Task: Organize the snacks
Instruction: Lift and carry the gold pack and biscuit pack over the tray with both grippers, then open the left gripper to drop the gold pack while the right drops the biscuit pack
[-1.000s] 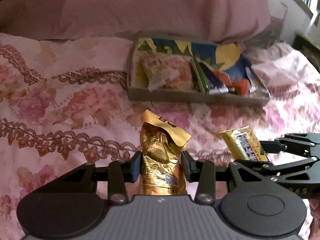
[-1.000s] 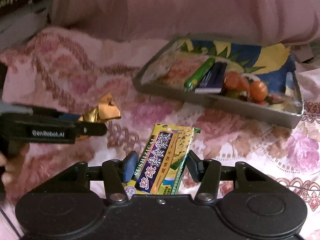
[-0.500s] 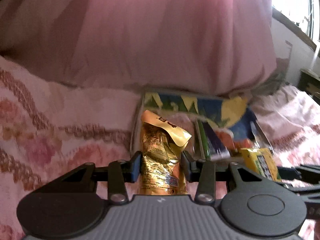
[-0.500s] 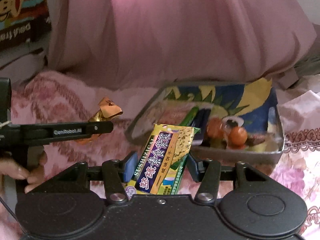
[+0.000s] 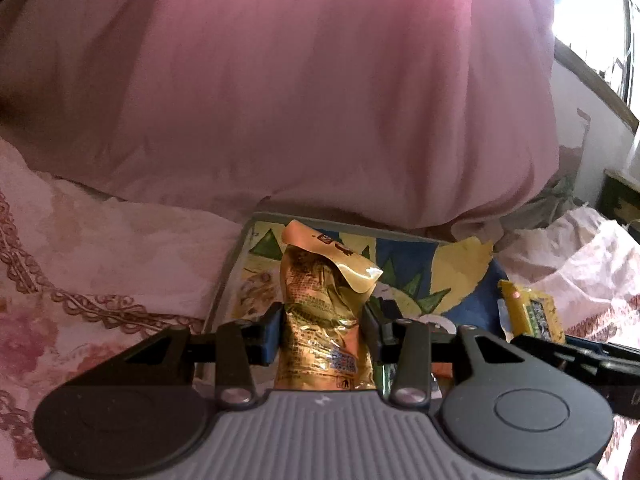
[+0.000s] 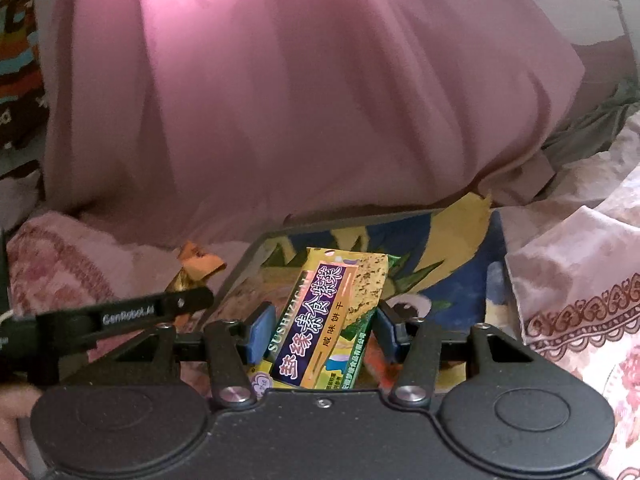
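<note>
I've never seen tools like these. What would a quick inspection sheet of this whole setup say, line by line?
Surface: bed cover, pink with floral and lace print, rumpled.
Job's things: gold snack pouch upright in the left gripper; yellow seaweed cracker pack in the right gripper; grey tray with a colourful lining just ahead of both.
Clutter: contents of the tray mostly hidden behind the packs.
Grippers: both jaws closed on their packs, held over the tray's near edge.
Cables: nothing seen.
Surroundings: big pink pillow behind the tray; bright window at upper right; printed box at far left.
</note>
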Demonstrator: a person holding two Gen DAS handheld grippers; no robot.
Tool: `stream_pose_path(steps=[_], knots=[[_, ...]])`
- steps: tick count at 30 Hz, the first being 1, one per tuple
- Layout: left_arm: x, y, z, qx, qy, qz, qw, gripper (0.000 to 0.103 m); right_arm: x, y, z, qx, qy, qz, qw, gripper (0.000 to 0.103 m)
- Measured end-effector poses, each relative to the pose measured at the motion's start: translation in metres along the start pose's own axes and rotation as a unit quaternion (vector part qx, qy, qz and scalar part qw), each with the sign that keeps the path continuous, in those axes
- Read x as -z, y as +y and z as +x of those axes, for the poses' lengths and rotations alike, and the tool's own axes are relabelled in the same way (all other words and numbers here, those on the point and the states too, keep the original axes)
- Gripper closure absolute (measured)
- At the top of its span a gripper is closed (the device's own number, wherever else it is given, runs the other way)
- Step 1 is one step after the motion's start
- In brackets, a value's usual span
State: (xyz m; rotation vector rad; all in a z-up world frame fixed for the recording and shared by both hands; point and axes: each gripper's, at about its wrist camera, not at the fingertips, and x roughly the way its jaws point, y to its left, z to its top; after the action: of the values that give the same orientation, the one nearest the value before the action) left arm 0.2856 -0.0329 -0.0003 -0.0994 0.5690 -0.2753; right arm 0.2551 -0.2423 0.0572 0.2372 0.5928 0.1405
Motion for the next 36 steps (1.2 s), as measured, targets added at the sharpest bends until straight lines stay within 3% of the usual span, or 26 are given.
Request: stream_pose_path(steps=[13, 21, 36], knots=[[-0.01, 0.007, 0.044, 0.005, -0.017, -0.022, 0.9996, 0.057, -0.026, -0.007, 0.048, 0.012, -0.029, -0.004, 1.0, 0.048], [-0.006, -0.001, 0.058, 0.018, -0.015, 0.002, 0.9997, 0.057, -0.019, -0.01, 0.07, 0.017, -0.006, -0.013, 1.0, 0.048], [0.01, -0.005, 0.069, 0.034, 0.022, 0.003, 0.9992, 0.057, -0.008, -0.01, 0.079, 0.028, 0.018, -0.027, 0.999, 0.048]])
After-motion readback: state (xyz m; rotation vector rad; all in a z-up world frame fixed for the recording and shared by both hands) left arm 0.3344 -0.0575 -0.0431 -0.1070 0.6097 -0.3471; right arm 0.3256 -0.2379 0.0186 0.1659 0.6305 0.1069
